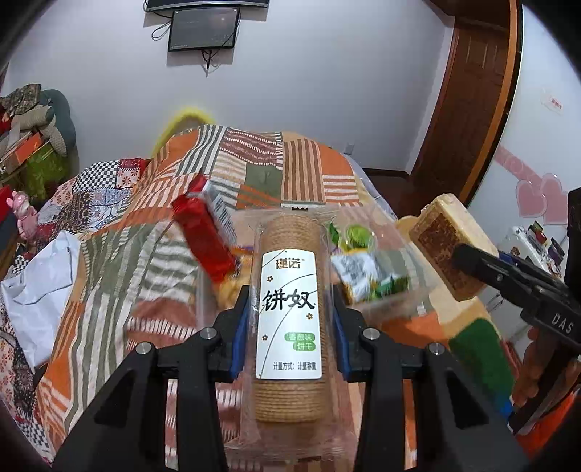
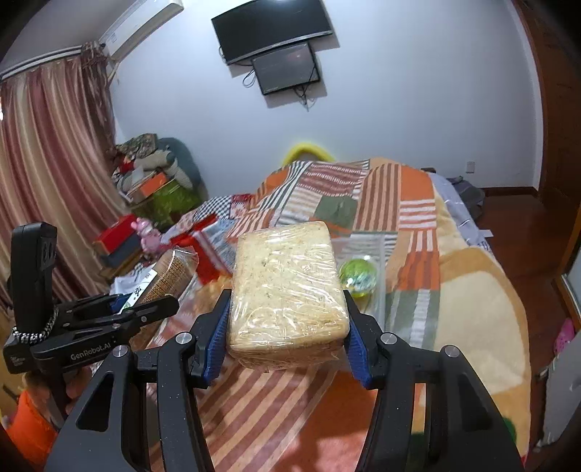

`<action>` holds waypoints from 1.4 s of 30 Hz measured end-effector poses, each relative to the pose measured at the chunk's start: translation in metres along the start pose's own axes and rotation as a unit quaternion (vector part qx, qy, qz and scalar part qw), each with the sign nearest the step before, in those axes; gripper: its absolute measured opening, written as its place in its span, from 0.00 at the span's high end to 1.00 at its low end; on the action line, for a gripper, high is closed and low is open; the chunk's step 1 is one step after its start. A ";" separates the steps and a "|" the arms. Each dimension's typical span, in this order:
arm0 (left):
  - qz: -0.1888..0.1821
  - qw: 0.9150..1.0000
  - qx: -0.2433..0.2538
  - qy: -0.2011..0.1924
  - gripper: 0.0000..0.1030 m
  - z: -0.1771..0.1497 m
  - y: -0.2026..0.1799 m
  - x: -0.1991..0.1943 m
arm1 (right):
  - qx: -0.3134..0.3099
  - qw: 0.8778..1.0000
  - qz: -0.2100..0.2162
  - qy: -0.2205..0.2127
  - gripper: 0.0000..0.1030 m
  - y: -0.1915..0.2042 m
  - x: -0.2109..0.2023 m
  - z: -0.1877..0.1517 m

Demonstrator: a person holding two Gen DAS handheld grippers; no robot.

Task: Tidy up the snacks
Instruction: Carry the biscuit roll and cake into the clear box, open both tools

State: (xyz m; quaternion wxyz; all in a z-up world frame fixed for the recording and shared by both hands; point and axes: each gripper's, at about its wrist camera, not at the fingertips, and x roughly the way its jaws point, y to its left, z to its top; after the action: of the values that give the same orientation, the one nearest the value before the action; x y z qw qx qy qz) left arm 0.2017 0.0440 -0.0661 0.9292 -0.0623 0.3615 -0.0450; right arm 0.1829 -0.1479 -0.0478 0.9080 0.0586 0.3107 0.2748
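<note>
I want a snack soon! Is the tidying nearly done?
Not yet. The clear box already holds green packets. The left gripper holds a cracker pack, the right gripper a wrapped cake. Both still need putting away, and so does the red pack.

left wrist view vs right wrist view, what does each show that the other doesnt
Only the left wrist view shows the cracker sleeve's white label, a red packet and a wooden door.

Only the right wrist view shows the curtain, the air conditioner and the top of the wrapped noodle block.

Both show the left hand-held gripper shut on the sleeve, the right hand-held gripper shut on the block, and the patchwork blanket.
</note>
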 end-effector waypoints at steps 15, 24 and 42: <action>-0.011 0.999 -0.010 0.038 0.62 0.035 -0.009 0.075 | 0.010 0.999 -0.039 0.020 0.50 -0.023 0.055 0.013; -0.004 0.999 0.005 0.046 0.62 0.038 -0.018 0.099 | 0.011 0.997 -0.048 0.055 0.50 -0.030 0.079 0.006; 0.013 1.000 0.006 0.007 0.40 0.040 -0.017 0.043 | 0.007 0.998 -0.046 0.046 0.48 -0.022 0.035 0.014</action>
State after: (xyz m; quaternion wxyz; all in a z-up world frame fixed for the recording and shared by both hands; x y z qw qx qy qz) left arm 0.2596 0.0248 -0.0633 0.9275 -0.0512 0.3686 -0.0357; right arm 0.2248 -0.1469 -0.0616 0.9041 0.0376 0.3564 0.2327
